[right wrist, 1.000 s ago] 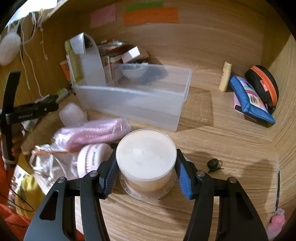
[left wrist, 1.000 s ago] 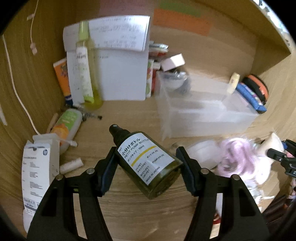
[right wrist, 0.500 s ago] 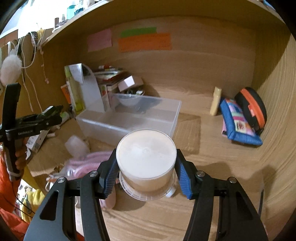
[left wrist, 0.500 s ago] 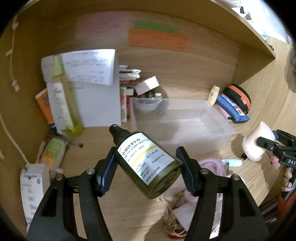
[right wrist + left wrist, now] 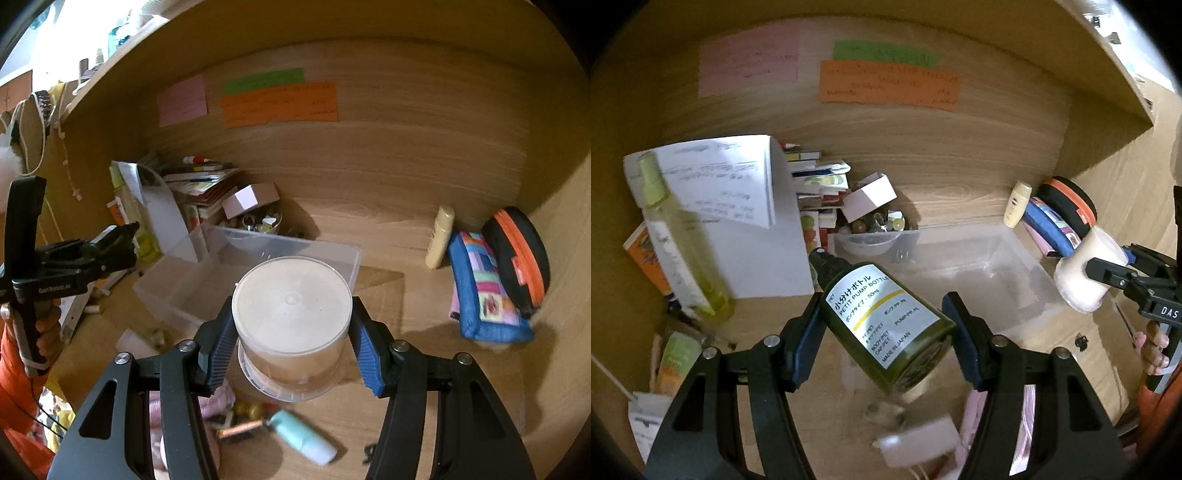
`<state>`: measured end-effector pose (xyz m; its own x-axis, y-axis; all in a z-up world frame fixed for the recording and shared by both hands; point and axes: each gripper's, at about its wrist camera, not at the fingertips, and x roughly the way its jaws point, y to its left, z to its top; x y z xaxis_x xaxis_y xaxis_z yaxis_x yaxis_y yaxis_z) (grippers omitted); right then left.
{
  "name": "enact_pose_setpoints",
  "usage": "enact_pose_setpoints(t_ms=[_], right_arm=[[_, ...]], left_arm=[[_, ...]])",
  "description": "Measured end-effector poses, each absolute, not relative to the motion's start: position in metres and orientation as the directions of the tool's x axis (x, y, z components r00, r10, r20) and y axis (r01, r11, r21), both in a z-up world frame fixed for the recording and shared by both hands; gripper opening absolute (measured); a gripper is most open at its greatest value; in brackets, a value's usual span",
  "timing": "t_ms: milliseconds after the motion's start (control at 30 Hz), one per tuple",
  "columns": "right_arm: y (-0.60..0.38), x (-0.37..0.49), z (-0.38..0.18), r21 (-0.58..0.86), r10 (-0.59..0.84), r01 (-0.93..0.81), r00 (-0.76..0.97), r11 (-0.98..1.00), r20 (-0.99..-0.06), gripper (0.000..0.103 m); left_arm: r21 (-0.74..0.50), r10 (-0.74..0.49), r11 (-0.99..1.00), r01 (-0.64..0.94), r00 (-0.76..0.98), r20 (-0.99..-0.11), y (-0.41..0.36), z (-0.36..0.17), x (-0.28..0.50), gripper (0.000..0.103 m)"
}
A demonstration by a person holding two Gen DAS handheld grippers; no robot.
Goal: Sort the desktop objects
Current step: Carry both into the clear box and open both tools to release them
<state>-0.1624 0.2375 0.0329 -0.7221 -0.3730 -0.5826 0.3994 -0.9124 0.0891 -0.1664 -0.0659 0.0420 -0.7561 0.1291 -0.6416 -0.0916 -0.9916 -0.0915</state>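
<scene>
Both tools loaded, held above the desk in front of the clear bin.

Left tool [image 5: 881, 321] is clamped on a dark green plastic pump bottle with a white label [image 5: 882, 325], tilted, cap up and away, base low between the pads. Right tool [image 5: 291, 343] grips a round translucent tub with a pale lid [image 5: 291, 314] by its side walls, upright. Beyond both lies the empty clear plastic storage bin [image 5: 177, 291] on the wooden desk [image 5: 399, 306], with a small bowl of trinkets [image 5: 868, 240] at its far corner. Judgement: carry each item over the bin rim before lowering; release low, one hand at a time. Bottle grip is skewed, so it may swing on release.
</scene>
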Motion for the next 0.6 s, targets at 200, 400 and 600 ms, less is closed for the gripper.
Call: enact_pose_setpoints(t_ms=[200, 400, 600], right_arm=[[0.222, -0.193, 0.028, 0.083, -0.383, 0.424, -0.697, -0.902, -0.606, 0.054], [0.207, -0.222, 0.01, 0.075, -0.359, 0.415, -0.665, -0.907, -0.655, 0.054], [0.194, -0.245, -0.017, 0.087, -0.342, 0.407, -0.611, -0.909, -0.714, 0.054]], left_arm=[[-0.107, 0.154, -0.988, -0.111, -0.702, -0.696, -0.06, 0.032, -0.203, 0.063], [-0.107, 0.168, -0.985, -0.134, -0.633, -0.756, -0.05, 0.013, -0.231, 0.063], [-0.097, 0.173, -0.982, -0.162, -0.569, -0.804, -0.037, -0.007, -0.248, 0.063]])
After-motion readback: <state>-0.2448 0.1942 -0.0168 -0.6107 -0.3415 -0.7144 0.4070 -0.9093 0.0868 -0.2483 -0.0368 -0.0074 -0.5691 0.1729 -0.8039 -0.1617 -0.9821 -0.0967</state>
